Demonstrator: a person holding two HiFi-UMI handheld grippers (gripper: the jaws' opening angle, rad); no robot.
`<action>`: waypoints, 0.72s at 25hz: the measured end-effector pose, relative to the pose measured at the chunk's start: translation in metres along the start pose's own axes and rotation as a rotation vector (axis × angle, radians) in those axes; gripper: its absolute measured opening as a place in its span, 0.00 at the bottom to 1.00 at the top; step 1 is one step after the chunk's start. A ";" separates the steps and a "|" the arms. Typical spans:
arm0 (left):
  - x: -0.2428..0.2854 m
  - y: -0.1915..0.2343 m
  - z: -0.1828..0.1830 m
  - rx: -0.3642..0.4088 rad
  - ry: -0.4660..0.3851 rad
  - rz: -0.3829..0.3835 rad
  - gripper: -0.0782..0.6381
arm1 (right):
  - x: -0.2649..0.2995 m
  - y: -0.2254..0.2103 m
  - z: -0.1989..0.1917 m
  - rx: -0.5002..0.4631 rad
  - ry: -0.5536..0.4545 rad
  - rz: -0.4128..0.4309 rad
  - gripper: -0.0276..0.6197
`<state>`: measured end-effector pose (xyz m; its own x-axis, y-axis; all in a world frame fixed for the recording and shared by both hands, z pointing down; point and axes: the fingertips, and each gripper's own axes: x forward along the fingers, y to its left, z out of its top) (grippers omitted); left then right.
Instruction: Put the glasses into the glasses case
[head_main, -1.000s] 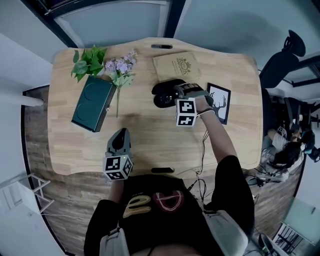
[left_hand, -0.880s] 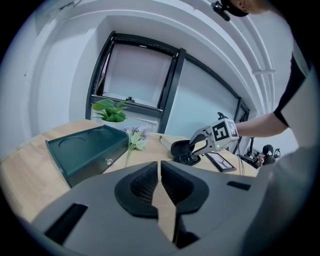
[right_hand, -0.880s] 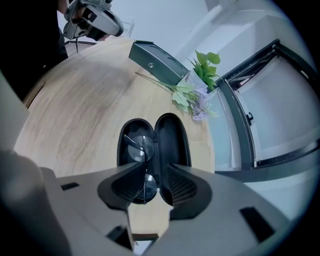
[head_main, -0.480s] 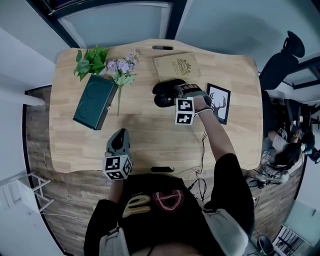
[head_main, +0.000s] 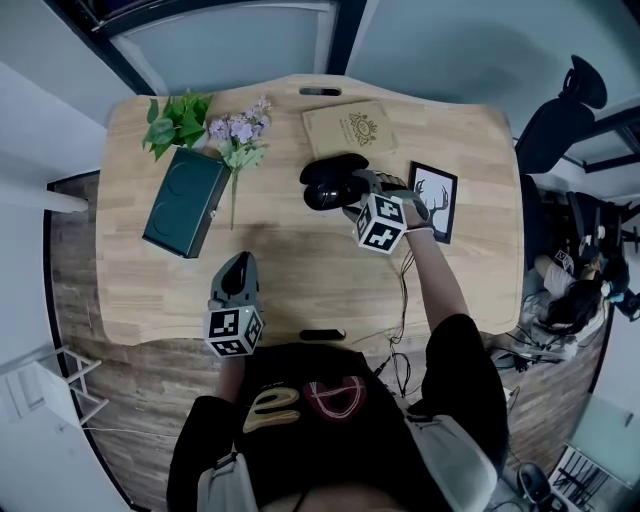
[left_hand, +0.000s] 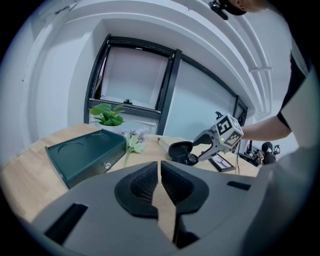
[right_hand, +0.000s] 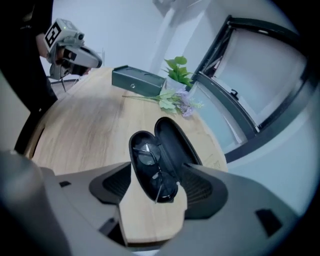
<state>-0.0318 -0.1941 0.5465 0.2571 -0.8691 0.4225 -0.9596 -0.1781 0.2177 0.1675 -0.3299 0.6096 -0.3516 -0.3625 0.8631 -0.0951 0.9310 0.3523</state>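
A black glasses case (head_main: 328, 180) lies open on the wooden table (head_main: 300, 260), its lid (right_hand: 172, 137) raised. The thin-framed glasses (right_hand: 150, 162) lie inside the lower shell. My right gripper (right_hand: 157, 192) points steeply down over the case's near end. Its jaws have just been opening and now stand wide, with that end between the pads (right_hand: 200, 187), which do not press on it. In the head view this gripper (head_main: 352, 192) is just right of the case. My left gripper (head_main: 238, 266) hovers near the table's front edge, far from the case, its jaws (left_hand: 159, 172) together on nothing.
A dark green box (head_main: 185, 203) lies at the left, with purple flowers (head_main: 238, 135) and green leaves (head_main: 178, 118) behind it. A wooden book-shaped box (head_main: 350, 127) sits beyond the case, and a framed deer picture (head_main: 433, 203) lies to the right. A small black item (head_main: 322, 335) rests at the front edge.
The right gripper has rolled about its axis, so its marker cube now sits tilted and slightly further right. The left gripper and the case stay where they were.
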 end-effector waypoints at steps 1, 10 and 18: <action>0.000 -0.002 0.001 0.001 -0.002 -0.004 0.15 | -0.006 0.001 -0.001 0.041 -0.019 -0.013 0.51; -0.006 -0.027 0.009 0.032 -0.028 -0.059 0.15 | -0.065 0.021 -0.002 0.286 -0.166 -0.158 0.51; -0.022 -0.062 0.028 0.055 -0.098 -0.121 0.15 | -0.117 0.057 0.021 0.378 -0.300 -0.236 0.51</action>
<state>0.0184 -0.1765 0.4990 0.3616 -0.8800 0.3080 -0.9278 -0.3072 0.2118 0.1838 -0.2335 0.5211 -0.5256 -0.5871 0.6157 -0.5126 0.7962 0.3216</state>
